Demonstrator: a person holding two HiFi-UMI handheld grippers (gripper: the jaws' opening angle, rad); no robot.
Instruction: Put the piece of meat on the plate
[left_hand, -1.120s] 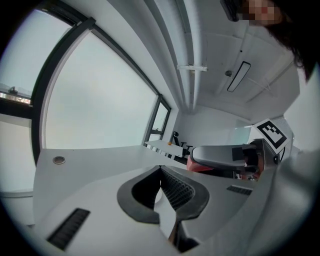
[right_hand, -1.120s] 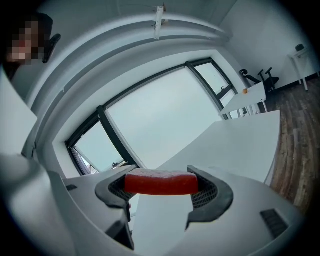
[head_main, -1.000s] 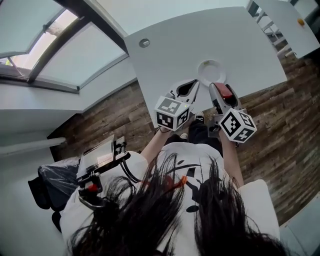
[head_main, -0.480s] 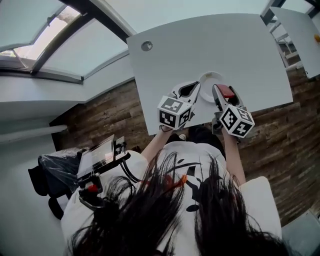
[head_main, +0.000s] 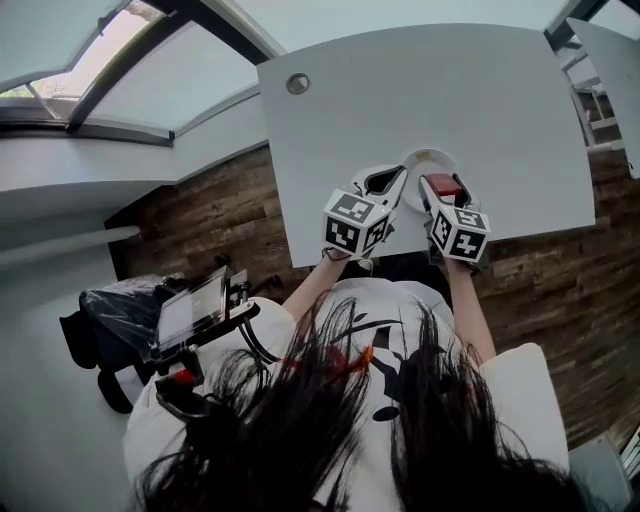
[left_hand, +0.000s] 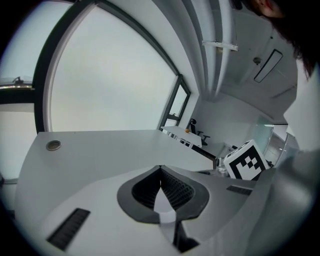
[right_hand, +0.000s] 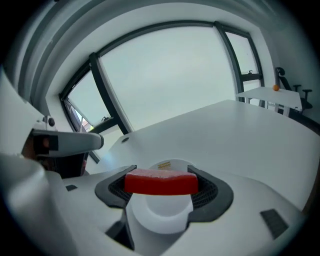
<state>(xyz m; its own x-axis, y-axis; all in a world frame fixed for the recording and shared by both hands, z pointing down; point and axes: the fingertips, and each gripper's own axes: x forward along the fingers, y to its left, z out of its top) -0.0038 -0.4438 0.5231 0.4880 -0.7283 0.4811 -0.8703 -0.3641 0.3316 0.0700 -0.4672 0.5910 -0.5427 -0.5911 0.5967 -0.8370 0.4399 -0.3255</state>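
Observation:
A red piece of meat is clamped between the jaws of my right gripper. It hangs just above a small white plate on the white table. In the head view the meat sits over the near edge of the plate, held by the right gripper. My left gripper rests just left of the plate. Its jaw tips meet with nothing between them, as the left gripper view shows.
The white table has a round cable grommet at its far left corner. Its near edge is just under my hands, with wooden floor beyond. Another white table stands at the far right. Large windows lie behind the table.
The right gripper has carried the meat left and forward, from beside the plate to over its near edge. The left gripper stayed beside the plate, still shut.

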